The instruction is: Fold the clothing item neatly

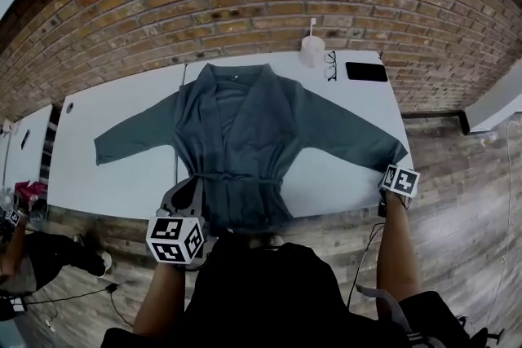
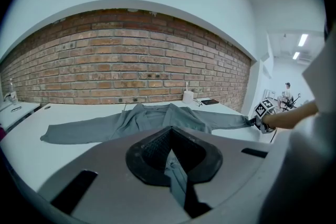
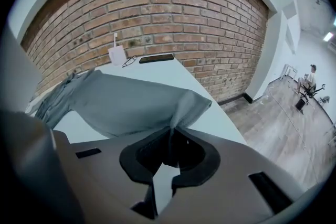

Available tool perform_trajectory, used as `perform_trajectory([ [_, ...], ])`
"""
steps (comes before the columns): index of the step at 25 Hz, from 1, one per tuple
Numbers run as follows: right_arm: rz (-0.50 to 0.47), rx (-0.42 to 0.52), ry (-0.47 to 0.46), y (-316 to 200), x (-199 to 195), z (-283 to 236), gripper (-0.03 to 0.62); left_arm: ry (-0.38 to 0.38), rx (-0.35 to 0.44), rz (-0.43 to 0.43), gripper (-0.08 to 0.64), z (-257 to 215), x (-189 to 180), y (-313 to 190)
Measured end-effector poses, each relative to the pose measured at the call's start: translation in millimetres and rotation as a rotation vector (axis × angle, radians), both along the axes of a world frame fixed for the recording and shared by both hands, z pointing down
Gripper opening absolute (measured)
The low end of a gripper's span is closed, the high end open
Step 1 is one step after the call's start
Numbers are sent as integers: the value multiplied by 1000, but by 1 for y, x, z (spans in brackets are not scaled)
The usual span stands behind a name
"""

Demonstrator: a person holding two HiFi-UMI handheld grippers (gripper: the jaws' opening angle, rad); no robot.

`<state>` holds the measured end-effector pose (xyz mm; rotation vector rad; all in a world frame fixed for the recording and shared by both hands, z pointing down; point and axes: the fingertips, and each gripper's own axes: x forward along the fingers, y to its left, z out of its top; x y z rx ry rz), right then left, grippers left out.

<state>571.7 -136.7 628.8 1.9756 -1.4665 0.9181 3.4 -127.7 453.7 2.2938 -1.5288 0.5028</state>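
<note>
2 grippers are clamping 1 dark grey robe (image 1: 236,134), which is lying spread open, front up, on the white table (image 1: 114,167) with both sleeves stretched out. In the head view the person's dark torso (image 1: 261,289) is covering the near table edge and part of the hem, and both grippers' fingertips are hard to make out beside their marker cubes.

Counting from the left, 1 left sleeve (image 1: 134,134) is lying flat and 1 left gripper (image 1: 196,190) is sitting at the hem left of the middle. Next come 1 tied belt (image 1: 236,178), then, along the far edge, 1 white cup (image 1: 311,50), 1 pair of glasses (image 1: 329,65) and 1 black phone (image 1: 366,71). Last, 1 right gripper (image 1: 390,170) is sitting at the right cuff.

The left gripper view is showing what the head view is not — its jaws pressing together on a fold of hem. The right gripper view is showing its jaws pinching the cuff (image 3: 189,105), which is standing up off the table in a peak.
</note>
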Motion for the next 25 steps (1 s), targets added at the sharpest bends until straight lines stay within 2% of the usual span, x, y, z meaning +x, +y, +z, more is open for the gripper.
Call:
perform_trajectory([
  [10,9,44,32,-7,-2,-5,23,7,9,-68,0,-2,-28,17],
  [14,50,217,19,-28,-17,-52,23,18,7,-90,-1,-2,-41,22],
  [19,-72,391,33,-77,-73,-118,23,28,-8,-105,-1,7,-60,23],
  [25,-282,502,64,-139,-185,-175,23,41,0,-129,-2,7,-91,14],
])
